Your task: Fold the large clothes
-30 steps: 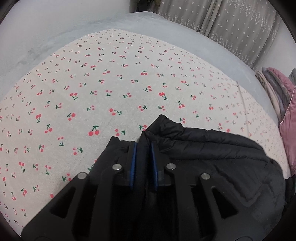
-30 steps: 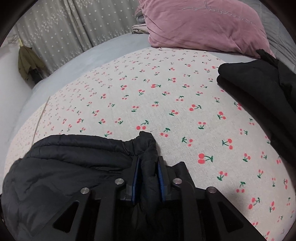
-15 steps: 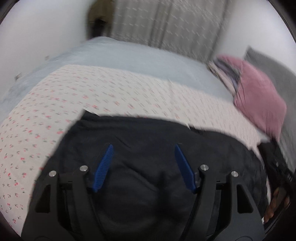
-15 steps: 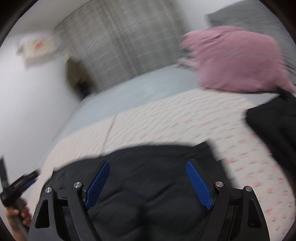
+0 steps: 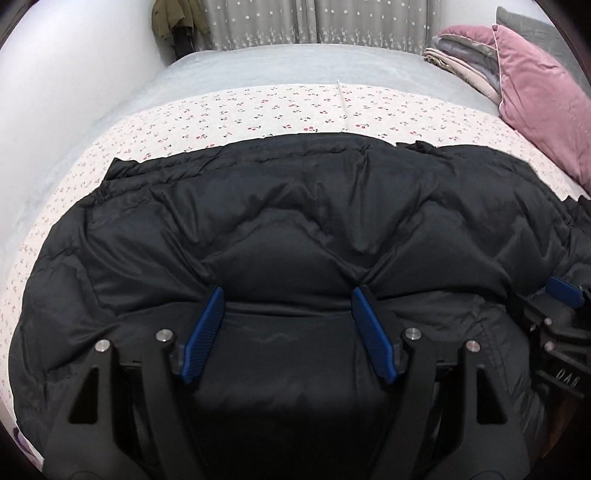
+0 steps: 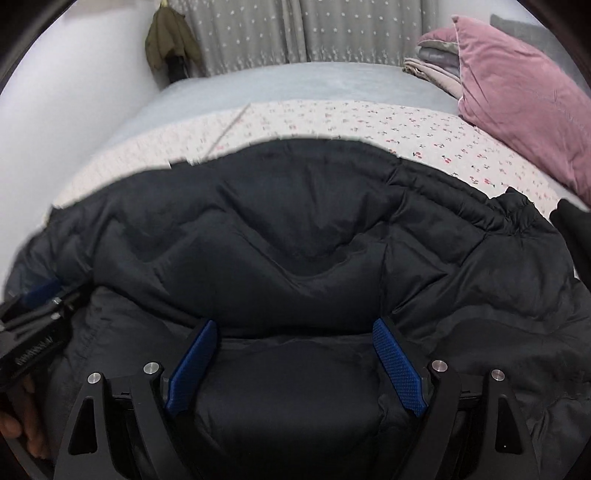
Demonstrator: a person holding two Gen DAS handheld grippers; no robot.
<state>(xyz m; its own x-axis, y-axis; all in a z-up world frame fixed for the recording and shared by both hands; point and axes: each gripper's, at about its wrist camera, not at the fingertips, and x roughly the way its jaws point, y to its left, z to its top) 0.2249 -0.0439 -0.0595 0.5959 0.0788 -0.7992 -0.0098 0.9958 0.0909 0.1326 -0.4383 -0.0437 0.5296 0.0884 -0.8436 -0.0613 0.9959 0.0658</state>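
A black quilted puffer jacket (image 5: 295,206) lies folded across the cherry-print sheet (image 5: 258,110) on the bed; it also fills the right wrist view (image 6: 295,221). My left gripper (image 5: 288,295) is open and empty, its blue pads wide apart just above the jacket's near edge. My right gripper (image 6: 293,326) is open and empty too, over the same near edge. The right gripper shows at the right edge of the left wrist view (image 5: 561,288); the left gripper shows at the left edge of the right wrist view (image 6: 40,295).
A pink pillow (image 5: 535,92) and a stack of folded blankets (image 5: 461,55) lie at the bed's far right. A second dark garment (image 6: 576,229) sits at the right edge. A grey curtain (image 5: 314,18) and an olive coat (image 5: 173,18) are behind the bed.
Both grippers let go of the jacket's edge, opened wide and pulled back toward me. The jacket now lies spread on the sheet in front of them.
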